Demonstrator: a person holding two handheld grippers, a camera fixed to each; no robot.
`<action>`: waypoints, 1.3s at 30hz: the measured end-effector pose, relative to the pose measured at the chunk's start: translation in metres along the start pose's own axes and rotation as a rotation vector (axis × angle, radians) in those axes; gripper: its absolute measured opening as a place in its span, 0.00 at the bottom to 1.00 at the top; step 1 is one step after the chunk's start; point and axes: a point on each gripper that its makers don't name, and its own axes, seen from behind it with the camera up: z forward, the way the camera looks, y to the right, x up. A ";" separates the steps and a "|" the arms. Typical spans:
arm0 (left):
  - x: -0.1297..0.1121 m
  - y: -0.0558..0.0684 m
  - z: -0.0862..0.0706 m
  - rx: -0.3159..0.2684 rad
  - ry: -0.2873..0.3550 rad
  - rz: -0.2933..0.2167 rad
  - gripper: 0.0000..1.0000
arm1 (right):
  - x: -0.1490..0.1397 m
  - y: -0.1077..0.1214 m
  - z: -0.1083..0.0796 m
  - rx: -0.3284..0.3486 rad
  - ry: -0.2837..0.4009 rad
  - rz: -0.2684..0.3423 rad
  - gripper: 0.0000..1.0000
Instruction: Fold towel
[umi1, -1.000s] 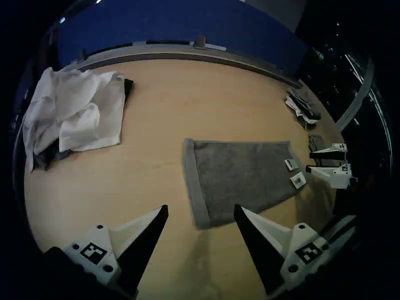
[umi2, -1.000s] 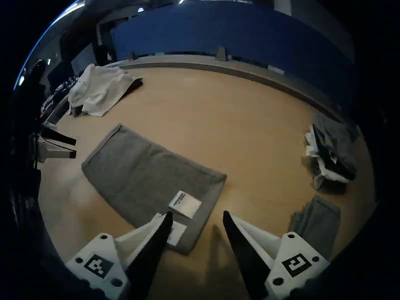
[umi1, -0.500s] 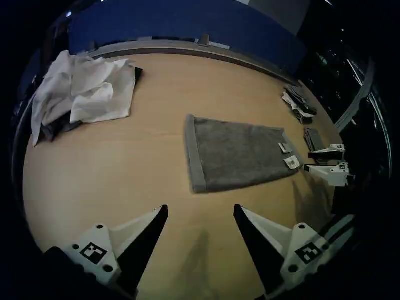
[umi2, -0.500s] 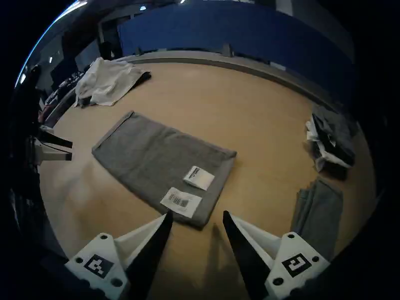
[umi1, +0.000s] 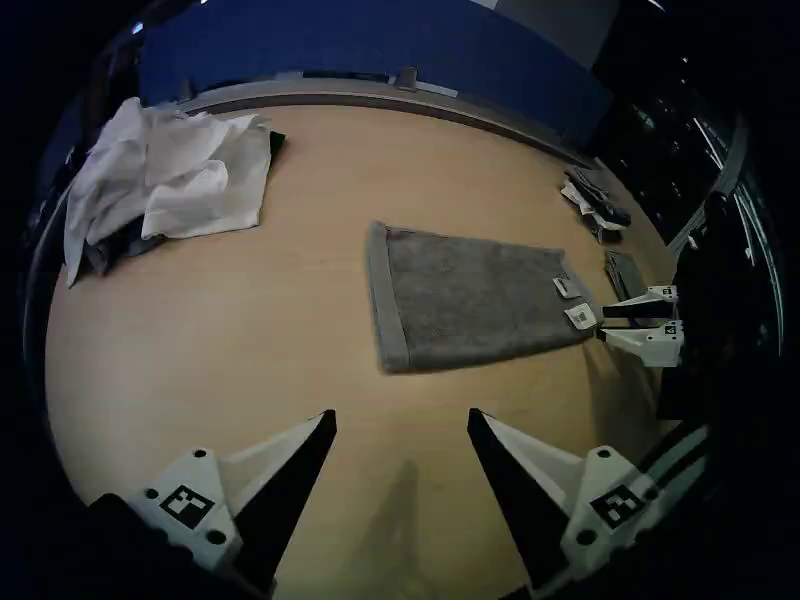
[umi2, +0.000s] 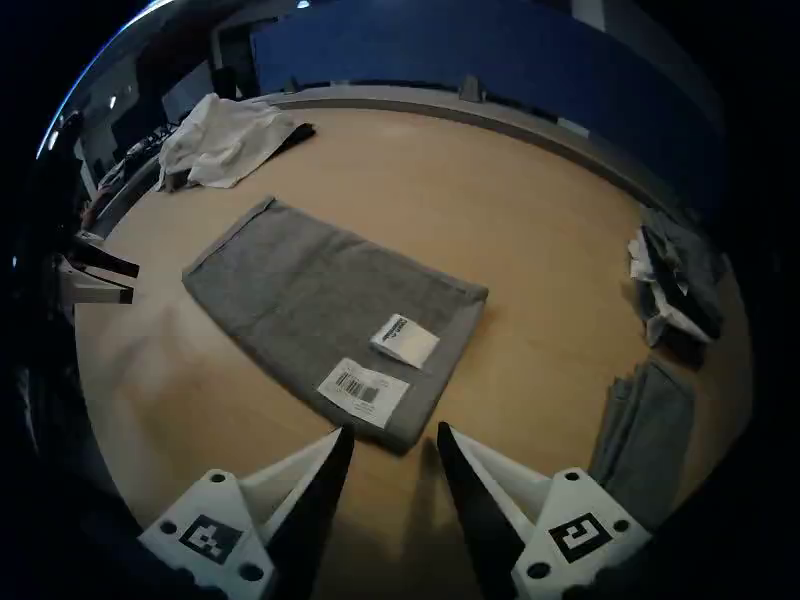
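A grey towel (umi1: 470, 300) lies flat on the wooden table (umi1: 220, 330), with a thick hem at its left end. My left gripper (umi1: 400, 430) hovers open over bare wood, well short of the towel's near edge. In the right gripper view the same towel (umi2: 310, 290) shows two white labels (umi2: 385, 360) near its closest corner. My right gripper (umi2: 392, 432) is open, its tips just short of that labelled corner, with nothing between them. The right gripper (umi1: 640, 322) appears at the towel's right end in the left gripper view; the left gripper (umi2: 95, 280) appears far left in the right gripper view.
A crumpled white cloth pile (umi1: 170, 180) sits at the table's far left corner. A folded grey towel (umi2: 645, 430) and a heap of dark and white cloths (umi2: 680, 290) lie near the right edge. A blue partition (umi1: 380, 45) backs the table.
Both grippers have drawn back from the towel since a second ago. The right gripper's fingers have come slightly closer together, and its tips now sit just before the labelled corner.
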 end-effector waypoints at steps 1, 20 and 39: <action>0.000 0.000 0.000 -0.001 0.000 -0.001 0.98 | -0.001 0.000 0.001 0.002 -0.003 0.002 0.61; -0.004 -0.002 -0.002 0.003 -0.001 -0.007 0.98 | -0.011 0.001 0.005 0.021 -0.023 0.009 0.10; 0.000 0.000 -0.004 0.003 0.006 -0.007 0.98 | 0.012 0.004 -0.006 0.002 0.010 -0.059 0.05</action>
